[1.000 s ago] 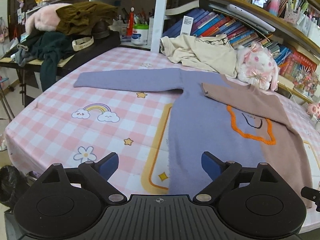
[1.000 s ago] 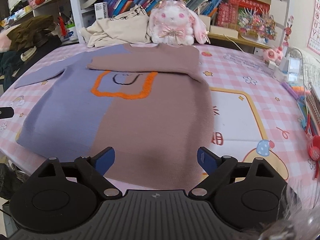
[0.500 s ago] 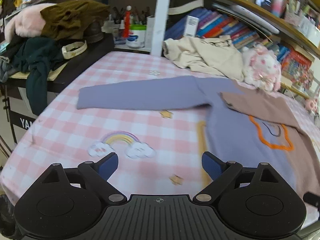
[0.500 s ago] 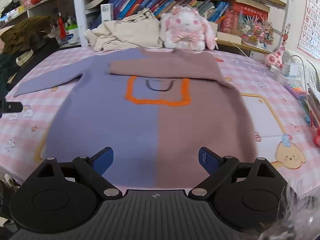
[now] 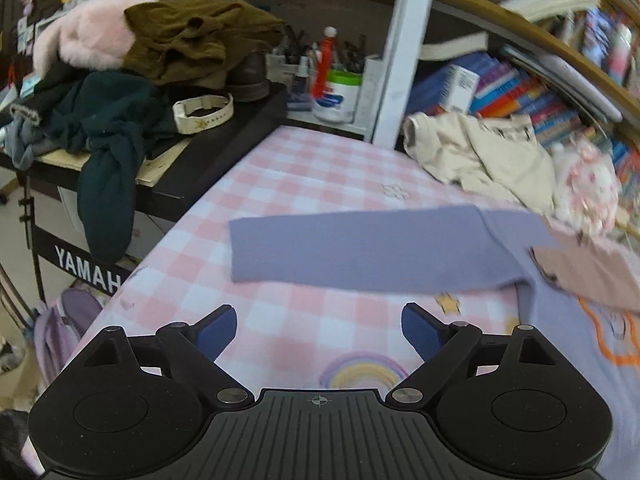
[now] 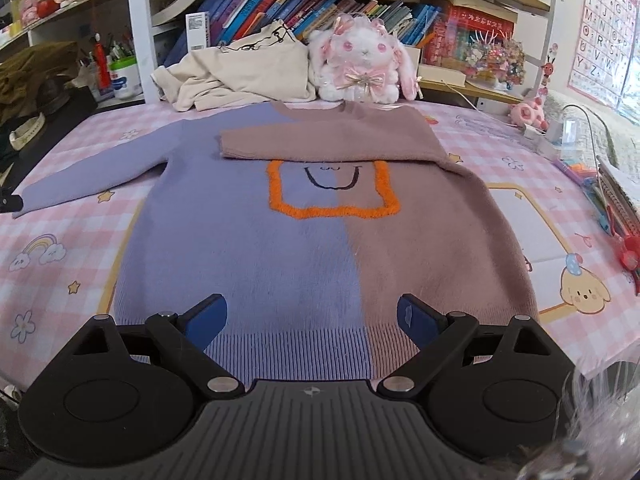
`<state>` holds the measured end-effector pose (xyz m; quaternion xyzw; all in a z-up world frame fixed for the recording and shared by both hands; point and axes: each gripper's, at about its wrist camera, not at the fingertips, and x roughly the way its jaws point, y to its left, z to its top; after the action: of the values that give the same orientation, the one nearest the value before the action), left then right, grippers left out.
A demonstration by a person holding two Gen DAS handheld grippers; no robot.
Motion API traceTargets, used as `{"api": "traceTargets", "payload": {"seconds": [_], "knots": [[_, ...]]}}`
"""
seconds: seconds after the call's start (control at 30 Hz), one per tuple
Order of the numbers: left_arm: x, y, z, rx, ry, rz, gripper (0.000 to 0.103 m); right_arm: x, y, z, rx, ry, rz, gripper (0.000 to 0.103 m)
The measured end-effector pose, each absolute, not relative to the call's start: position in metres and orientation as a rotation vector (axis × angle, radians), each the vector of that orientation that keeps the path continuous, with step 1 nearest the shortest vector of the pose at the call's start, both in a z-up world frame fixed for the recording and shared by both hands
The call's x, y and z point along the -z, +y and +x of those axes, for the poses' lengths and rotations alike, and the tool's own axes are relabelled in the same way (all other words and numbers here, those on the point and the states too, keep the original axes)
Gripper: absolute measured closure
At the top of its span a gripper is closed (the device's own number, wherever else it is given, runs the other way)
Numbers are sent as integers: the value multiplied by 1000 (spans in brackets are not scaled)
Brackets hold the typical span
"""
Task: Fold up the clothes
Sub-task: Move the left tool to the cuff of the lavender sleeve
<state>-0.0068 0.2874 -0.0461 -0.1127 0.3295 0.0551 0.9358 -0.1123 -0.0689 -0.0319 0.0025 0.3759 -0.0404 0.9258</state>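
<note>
The sweater point(image 6: 320, 232) lies flat, front up, on the pink checked desk point(image 6: 60, 264), half purple and half brown, with an orange-outlined square and a smile on its chest. Its brown sleeve point(image 6: 320, 142) is folded across the chest, just above the square. Its purple sleeve point(image 5: 360, 250) lies stretched out straight to the side on the desk.

The right tool point(image 6: 313, 316) hovers over the ribbed hem point(image 6: 296, 348), fingers spread wide, holding nothing. The left tool point(image 5: 320, 328) hangs over bare desk just short of the purple sleeve, fingers also spread and empty.

Behind the sweater, at the desk's far edge, sit a cream garment point(image 6: 240, 76) and a plush rabbit point(image 6: 360, 66), with books point(image 6: 280, 4) shelved behind them.
</note>
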Motion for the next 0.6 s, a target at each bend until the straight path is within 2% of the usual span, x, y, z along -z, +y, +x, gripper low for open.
{"api": "traceTargets", "payload": {"seconds": [0.27, 0.43, 0.6], "knots": [[63, 319, 34, -218, 690, -337, 16, 28, -74, -109, 144, 764, -14, 11], [73, 328, 54, -265, 736, -377, 39, 28, -80, -111, 187, 769, -3, 11], [73, 324, 62, -259, 741, -385, 45, 29, -85, -113, 224, 773, 10, 11]]}}
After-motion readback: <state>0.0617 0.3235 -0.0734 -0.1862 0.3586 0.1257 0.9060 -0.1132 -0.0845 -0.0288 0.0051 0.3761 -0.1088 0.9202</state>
